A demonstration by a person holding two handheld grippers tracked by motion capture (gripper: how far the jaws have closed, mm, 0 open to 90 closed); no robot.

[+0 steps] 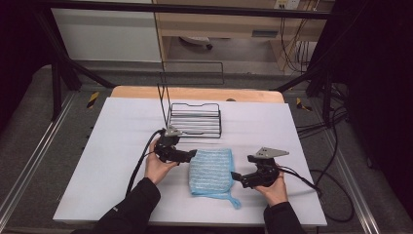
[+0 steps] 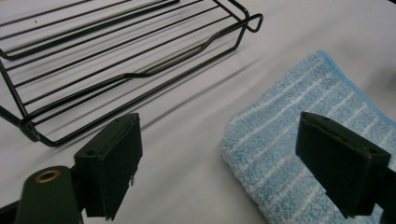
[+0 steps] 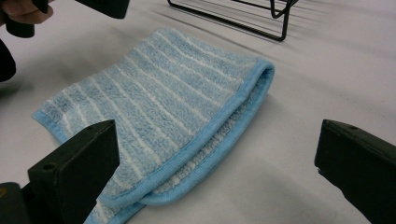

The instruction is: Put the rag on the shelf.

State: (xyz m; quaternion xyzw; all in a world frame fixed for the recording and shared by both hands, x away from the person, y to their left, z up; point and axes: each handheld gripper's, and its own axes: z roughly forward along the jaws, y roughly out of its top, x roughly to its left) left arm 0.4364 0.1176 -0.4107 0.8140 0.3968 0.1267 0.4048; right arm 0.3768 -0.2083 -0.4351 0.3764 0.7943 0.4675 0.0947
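Observation:
A folded blue towel with white stripes (image 1: pixel 210 170) (image 2: pixel 289 126) (image 3: pixel 163 107) lies flat on the white table, a loop tag trailing from its near corner. My left gripper (image 1: pixel 192 155) (image 2: pixel 219 140) is at the towel's far left corner. It is open, one jaw over the towel's edge and the other over bare table, with nothing pressed between them. My right gripper (image 1: pixel 234 175) (image 3: pixel 219 149) is also open, at the towel's right edge and pointing toward it, its left jaw in front of the hem. In the right gripper view the left gripper (image 3: pixel 102 7) is at the top left.
A black wire rack (image 1: pixel 195 119) (image 2: pixel 116 60) (image 3: pixel 261 18) stands just behind the towel, near the left gripper. The white table cover (image 1: pixel 122 146) has room on both sides. Cables trail from each gripper, and a wooden edge lies at the back.

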